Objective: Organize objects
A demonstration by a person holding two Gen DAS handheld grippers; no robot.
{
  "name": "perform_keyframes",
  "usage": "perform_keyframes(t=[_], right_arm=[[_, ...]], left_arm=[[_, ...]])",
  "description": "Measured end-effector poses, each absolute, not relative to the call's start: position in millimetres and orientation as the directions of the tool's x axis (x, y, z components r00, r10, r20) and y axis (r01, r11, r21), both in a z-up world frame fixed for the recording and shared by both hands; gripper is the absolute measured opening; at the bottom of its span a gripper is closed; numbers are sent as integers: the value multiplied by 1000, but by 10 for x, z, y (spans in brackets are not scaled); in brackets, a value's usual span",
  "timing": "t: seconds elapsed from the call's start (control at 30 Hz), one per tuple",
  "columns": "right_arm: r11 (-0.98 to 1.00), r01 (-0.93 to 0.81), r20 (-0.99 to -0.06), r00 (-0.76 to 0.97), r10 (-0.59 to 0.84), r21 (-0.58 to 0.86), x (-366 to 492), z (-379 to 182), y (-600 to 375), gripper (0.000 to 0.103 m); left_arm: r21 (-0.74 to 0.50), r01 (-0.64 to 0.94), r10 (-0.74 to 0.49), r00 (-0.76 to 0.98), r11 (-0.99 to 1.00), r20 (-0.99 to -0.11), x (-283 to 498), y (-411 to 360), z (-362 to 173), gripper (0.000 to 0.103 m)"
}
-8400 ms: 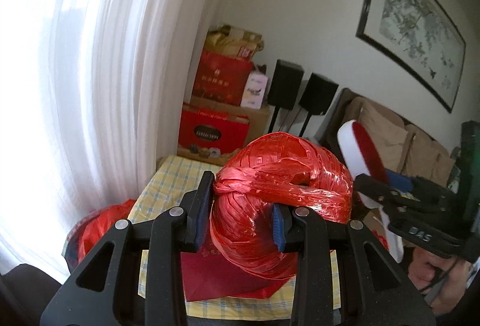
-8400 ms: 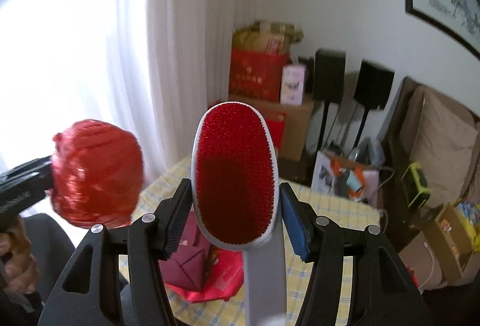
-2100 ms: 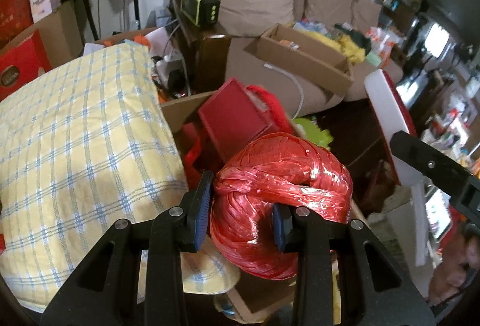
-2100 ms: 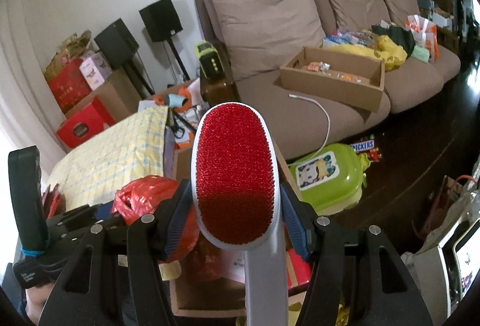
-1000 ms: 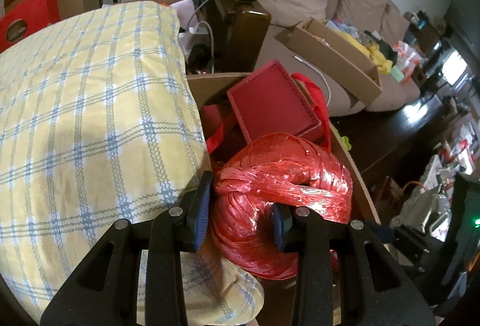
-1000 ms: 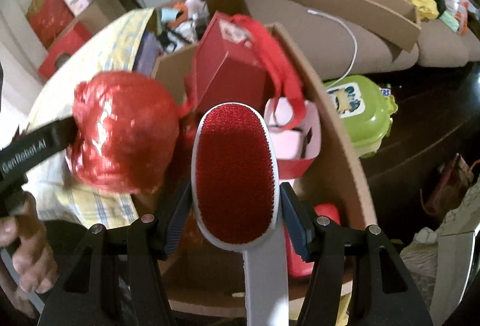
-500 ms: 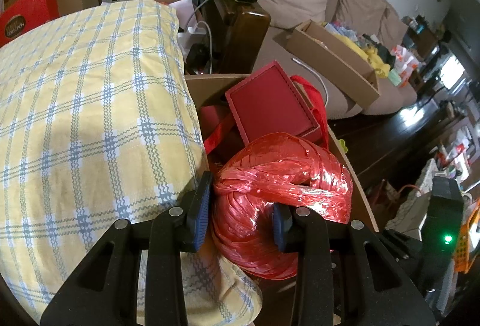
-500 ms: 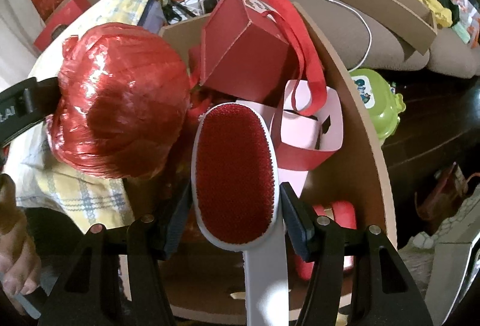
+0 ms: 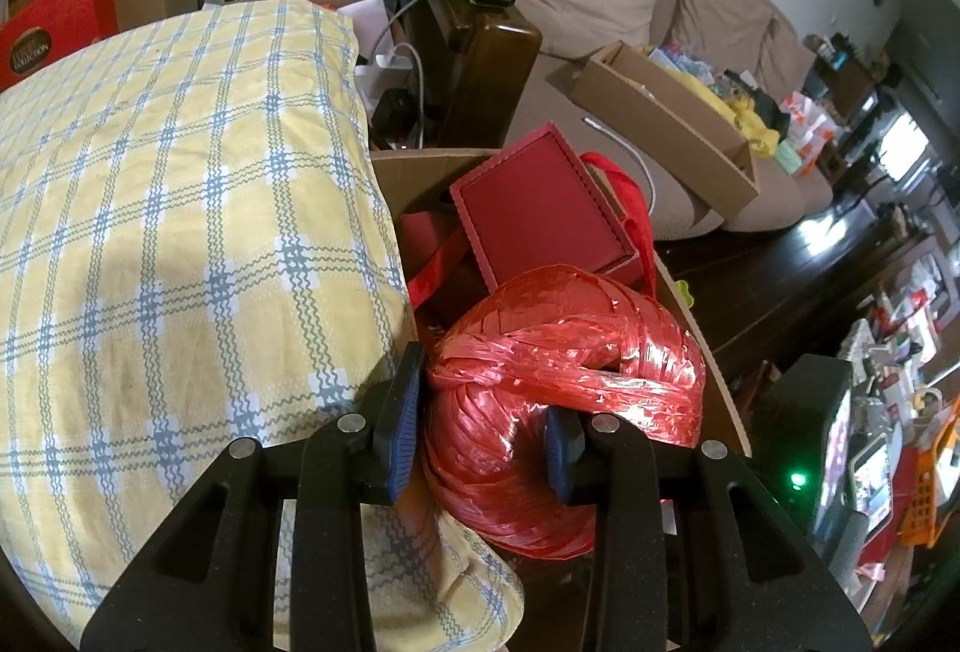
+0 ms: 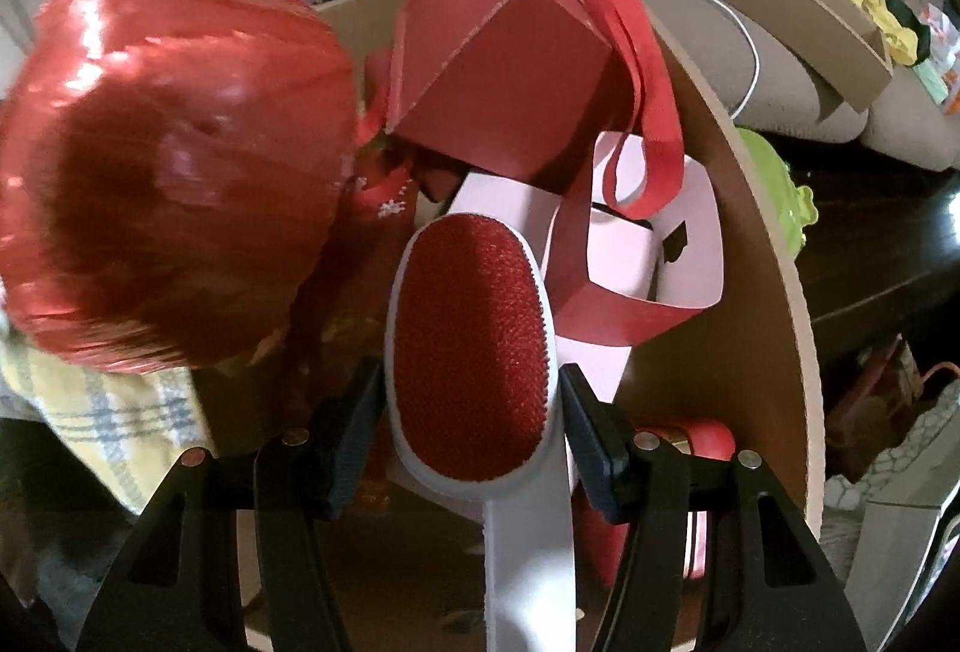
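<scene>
Room: brown cardboard box [image 10: 762,256] beside yellow checked cloth [image 9: 180,208].
My left gripper [image 9: 483,427]: clamps red raffia ball [image 9: 564,400] above box.
My right gripper [image 10: 471,439]: clamps white-handled red lint brush [image 10: 474,358].

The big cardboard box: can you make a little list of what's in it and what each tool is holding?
left tool: shut on red string ball
right tool: shut on lint brush
cardboard box: open top
inside box: red gift box with ribbon handle, pink carton
beside box: yellow checked cloth
string ball and brush: above the box, not dropped yet
</scene>
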State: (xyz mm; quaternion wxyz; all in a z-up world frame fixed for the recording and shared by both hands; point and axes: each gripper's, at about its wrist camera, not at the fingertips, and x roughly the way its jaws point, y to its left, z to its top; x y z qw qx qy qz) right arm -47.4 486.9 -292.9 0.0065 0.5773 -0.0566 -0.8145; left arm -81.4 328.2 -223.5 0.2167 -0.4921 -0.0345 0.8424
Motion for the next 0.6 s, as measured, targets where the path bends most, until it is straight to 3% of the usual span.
perform_keyframes(t=[0.6], right_arm=[[-982, -94, -913, -390, -116, 165, -537, -2850, 5080, 59]], left_arm=[[-267, -334, 397, -421, -904, -816, -843, 3275, -2234, 32]])
